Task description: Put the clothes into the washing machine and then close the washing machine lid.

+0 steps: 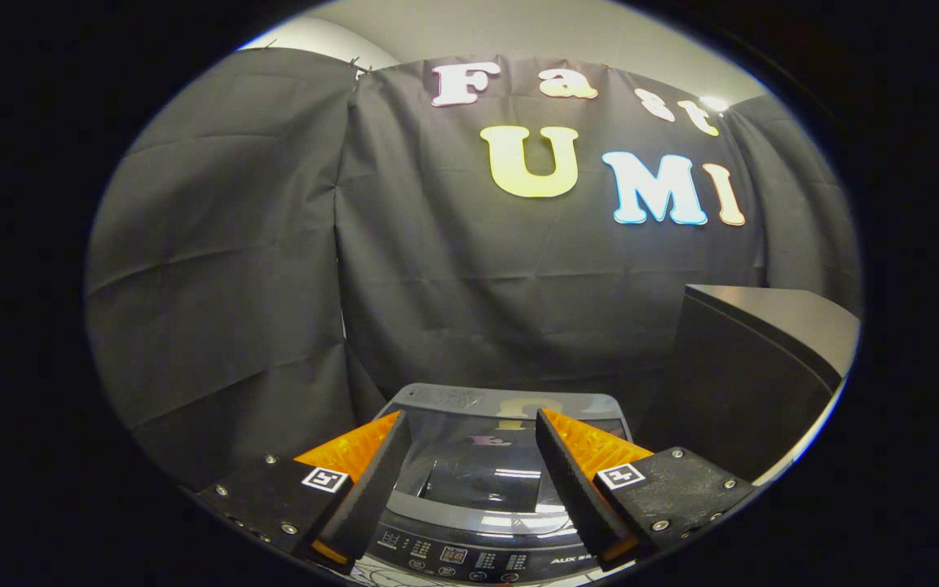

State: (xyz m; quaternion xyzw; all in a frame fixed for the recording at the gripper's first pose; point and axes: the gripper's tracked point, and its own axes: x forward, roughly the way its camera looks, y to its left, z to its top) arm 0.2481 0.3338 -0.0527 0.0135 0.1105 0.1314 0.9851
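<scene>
Gripper (469, 456) fingers apart, empty, above washer (482, 522); lid (478, 456) at 12 o'clock appears closed. Risk: lid blocks loading if left unopened.

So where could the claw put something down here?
The washing machine's shut glass lid looks bare, bordered by the control panel in front and the booth wall behind. The dark box beside the machine has a flat bare top. The open claw hangs above the lid.

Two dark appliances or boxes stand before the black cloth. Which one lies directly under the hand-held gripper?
The washing machine, with its glossy lid down and a control panel, lies between the open fingers of the hand-held gripper. The plain dark cabinet stands off to the right.
</scene>
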